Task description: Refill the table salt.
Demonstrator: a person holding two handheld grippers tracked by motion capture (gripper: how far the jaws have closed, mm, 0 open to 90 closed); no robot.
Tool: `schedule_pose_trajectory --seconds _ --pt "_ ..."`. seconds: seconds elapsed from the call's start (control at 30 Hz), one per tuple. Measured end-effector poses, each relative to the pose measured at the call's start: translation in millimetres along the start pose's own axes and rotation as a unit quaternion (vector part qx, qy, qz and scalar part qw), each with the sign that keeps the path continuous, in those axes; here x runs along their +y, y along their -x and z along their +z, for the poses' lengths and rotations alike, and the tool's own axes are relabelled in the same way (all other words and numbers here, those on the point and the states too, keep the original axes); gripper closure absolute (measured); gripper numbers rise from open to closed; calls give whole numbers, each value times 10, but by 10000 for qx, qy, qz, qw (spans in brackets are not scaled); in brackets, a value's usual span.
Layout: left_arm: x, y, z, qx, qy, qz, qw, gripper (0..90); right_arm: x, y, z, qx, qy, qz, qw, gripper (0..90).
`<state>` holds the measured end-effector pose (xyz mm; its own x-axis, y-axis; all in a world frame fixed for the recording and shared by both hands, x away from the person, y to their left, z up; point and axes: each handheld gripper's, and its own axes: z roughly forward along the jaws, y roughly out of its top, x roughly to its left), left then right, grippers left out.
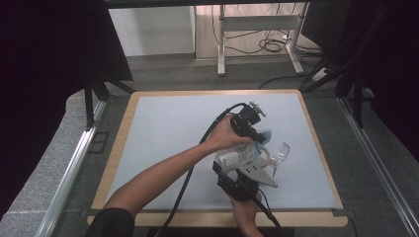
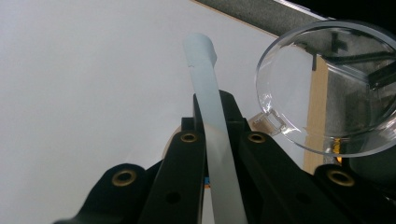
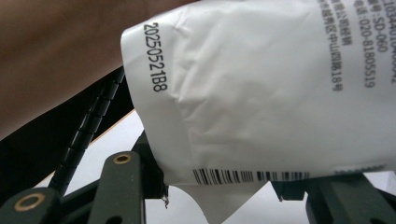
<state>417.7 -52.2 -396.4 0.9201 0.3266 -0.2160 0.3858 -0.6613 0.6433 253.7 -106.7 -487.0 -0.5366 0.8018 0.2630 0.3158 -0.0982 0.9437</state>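
Note:
A white printed pouch (image 1: pixel 240 156) with a blue top hangs tilted over the mat between both grippers. My left gripper (image 1: pixel 257 138) comes in from the upper left and is shut on the pouch's pale top strip (image 2: pixel 201 63), which runs edge-on between its jaws (image 2: pixel 215 105). From the near edge my right gripper (image 1: pixel 232 167), with its grey plate on top, is shut on the pouch's lower part (image 3: pixel 261 93); the barcode end sits between its jaws (image 3: pixel 219 186). Just right of the pouch top stands a clear glass (image 1: pixel 279 155), whose rim (image 2: pixel 327 88) is close to the left jaws.
The pale blue mat (image 1: pixel 168 133) covers a wood-edged table (image 1: pixel 123 128). The left forearm (image 1: pixel 163 173) crosses the mat, and the left gripper's black cable (image 1: pixel 185 180) trails along it. Metal rails, a desk frame and cables stand beyond the table.

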Motion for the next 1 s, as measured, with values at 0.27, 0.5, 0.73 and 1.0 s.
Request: schedule_pose_trajectory --seconds 0.27,0.5,0.73,1.0 --pt "-2 -5 5 3 9 -13 10000 900 1 0 3 10 5 17 10000 493" --pt "5 -7 4 -5 -1 -19 10000 900 11 3 -3 10 30 29 10000 493" --pt "6 -11 12 -7 -19 -20 10000 900 13 6 -4 15 28 35 10000 493" --pt "7 -17 17 -14 -16 -19 10000 900 16 14 -4 14 32 22 10000 493"
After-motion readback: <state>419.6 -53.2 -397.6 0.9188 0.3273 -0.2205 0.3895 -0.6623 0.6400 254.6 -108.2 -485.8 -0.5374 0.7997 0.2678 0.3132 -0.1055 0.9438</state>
